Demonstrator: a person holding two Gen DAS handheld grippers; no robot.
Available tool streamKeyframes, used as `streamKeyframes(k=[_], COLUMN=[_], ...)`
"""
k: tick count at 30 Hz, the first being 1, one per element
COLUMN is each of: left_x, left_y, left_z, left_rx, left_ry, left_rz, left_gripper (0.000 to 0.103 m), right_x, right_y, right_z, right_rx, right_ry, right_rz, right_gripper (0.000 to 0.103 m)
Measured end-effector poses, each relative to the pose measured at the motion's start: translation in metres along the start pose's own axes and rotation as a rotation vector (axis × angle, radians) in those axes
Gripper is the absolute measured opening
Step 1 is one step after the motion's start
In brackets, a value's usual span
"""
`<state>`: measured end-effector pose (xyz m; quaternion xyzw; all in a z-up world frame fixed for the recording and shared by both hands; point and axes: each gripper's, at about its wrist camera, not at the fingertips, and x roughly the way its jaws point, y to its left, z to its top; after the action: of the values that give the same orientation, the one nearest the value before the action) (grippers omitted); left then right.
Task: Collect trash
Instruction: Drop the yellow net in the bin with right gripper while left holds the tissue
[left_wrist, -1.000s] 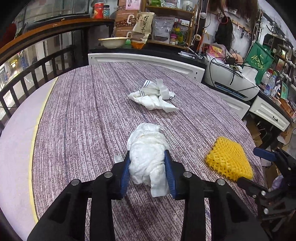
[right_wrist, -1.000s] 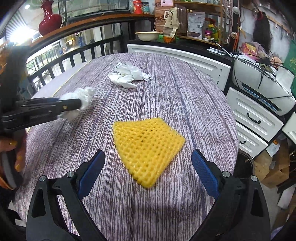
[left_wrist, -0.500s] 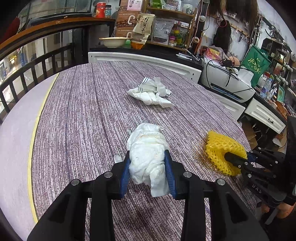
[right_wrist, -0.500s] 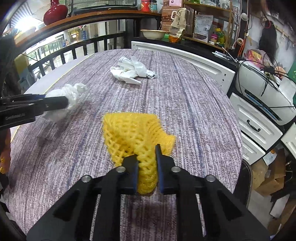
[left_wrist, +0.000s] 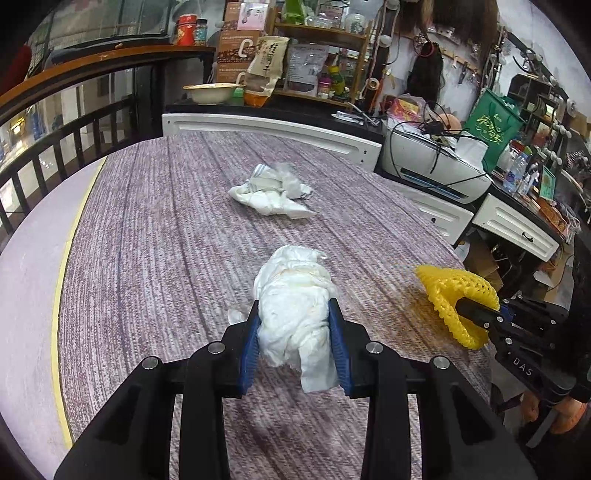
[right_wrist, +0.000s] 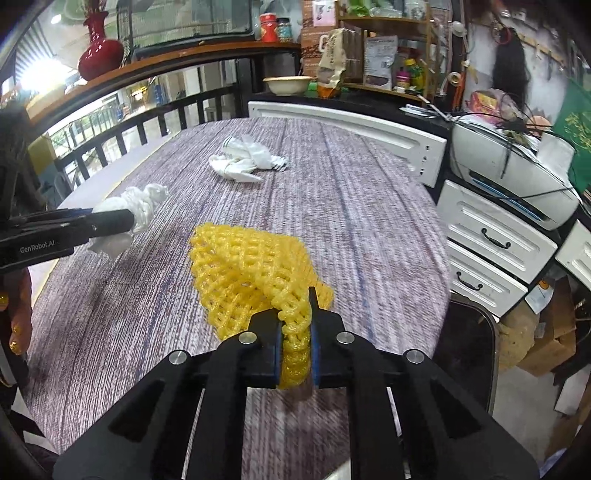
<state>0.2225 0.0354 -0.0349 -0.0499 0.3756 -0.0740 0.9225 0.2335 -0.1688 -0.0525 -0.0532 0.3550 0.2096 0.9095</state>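
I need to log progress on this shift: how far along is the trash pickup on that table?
No bin shows, so nothing looks disposed of yet. In hand: the left gripper is shut on a white paper wad, and the right gripper is shut on the yellow foam net. Left: a crumpled white wrapper lies farther out on the table.

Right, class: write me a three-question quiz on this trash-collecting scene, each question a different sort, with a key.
1. True or false: the left gripper is shut on the yellow foam net.
2. What does the right gripper hold?
3. Which trash lies ungripped on the table? A. crumpled white tissue wad B. white striped wrapper C. foam net

Key: 1. false; 2. the yellow foam net; 3. B
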Motion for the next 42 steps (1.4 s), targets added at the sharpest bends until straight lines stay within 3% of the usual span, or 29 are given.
streamKeyframes(k=[19,27,38,40,41,42], left_x=[0.019,0.031,0.046,0.048,0.051,0.053], left_y=[-0.11,-0.156,-0.202,-0.209,-0.213,-0.216], left_z=[0.0,-0.004,-0.007,-0.009,-0.011,-0.013], left_rx=[0.142,0.202,0.276,0.292,0.3,0.306], left_ry=[0.006,0.032,0.073,0.08,0.089,0.098], left_rz=[-0.153,-0.218,-0.286,-0.292,-0.298,-0.303], left_gripper=[0.034,0.034,0.034,0.034,0.034,0.034], right_x=[-0.055,-0.043,0.001,0.008,0.01,0.012], right_y=[-0.113,-0.161,-0.196,-0.2,-0.2,-0.2], right_z=[-0.042,-0.067,-0.109,-0.115,-0.118,-0.121], right_rx=[0.252,0.374,0.5,0.519,0.526,0.534], right_ry=[-0.074,-0.016,0.1,0.11,0.113,0.114], right_rz=[-0.174,-0.249,-0.236,-0.247,-0.25,-0.252], right_gripper=[0.012,0.012,0.012,0.018,0.031,0.054])
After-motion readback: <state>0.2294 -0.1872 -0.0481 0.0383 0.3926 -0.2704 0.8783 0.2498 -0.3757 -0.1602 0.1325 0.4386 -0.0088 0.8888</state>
